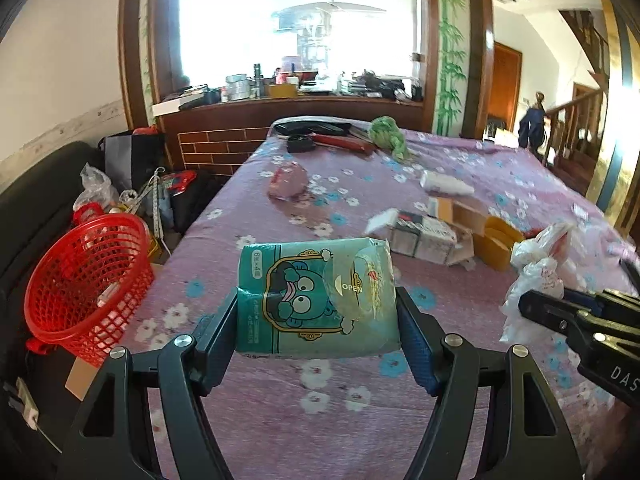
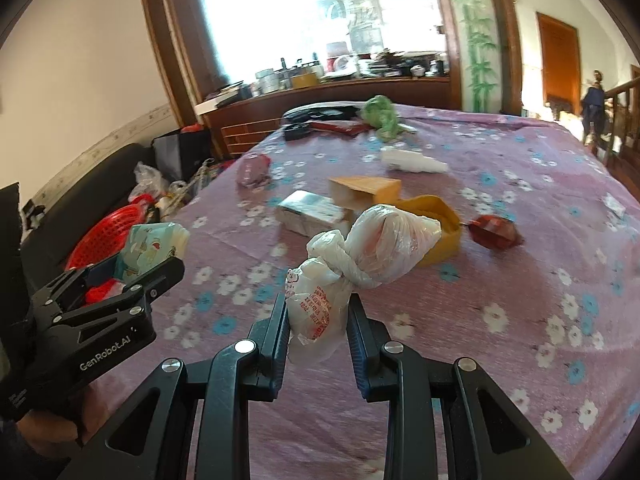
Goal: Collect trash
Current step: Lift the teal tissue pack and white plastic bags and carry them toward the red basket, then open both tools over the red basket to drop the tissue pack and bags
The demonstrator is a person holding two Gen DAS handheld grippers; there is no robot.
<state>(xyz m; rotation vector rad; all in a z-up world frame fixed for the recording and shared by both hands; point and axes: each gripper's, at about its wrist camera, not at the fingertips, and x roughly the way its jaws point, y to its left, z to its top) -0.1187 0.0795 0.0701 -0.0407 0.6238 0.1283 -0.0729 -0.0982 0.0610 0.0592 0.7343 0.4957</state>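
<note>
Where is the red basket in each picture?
Left wrist view: the red basket sits at the left edge, beside the table.
Right wrist view: the same basket peeks out at the left, partly behind the left hand-held gripper.
Shared landmark: the green bag at the table's far end.

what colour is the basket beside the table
Red, an open mesh plastic basket. It shows best in the left wrist view, at the left of the table.

- Tissue pack [image 1: 318, 296]: teal, cartoon face, clear "OPEN" flap; clamped between the left hand-held gripper's [image 1: 318, 320] pads, lifted off the tabletop [image 1: 280, 420].
- Plastic bag [image 2: 352, 256]: white, knotted, red print; lower end pinched in the right hand-held gripper [image 2: 318, 320].
- Basket [image 1: 86, 276]: red mesh, tilted, beside the tabletop's left edge.
- Yellow box [image 2: 440, 224], crumpled red wrapper [image 2: 494, 232]: lying on the tabletop.
</note>
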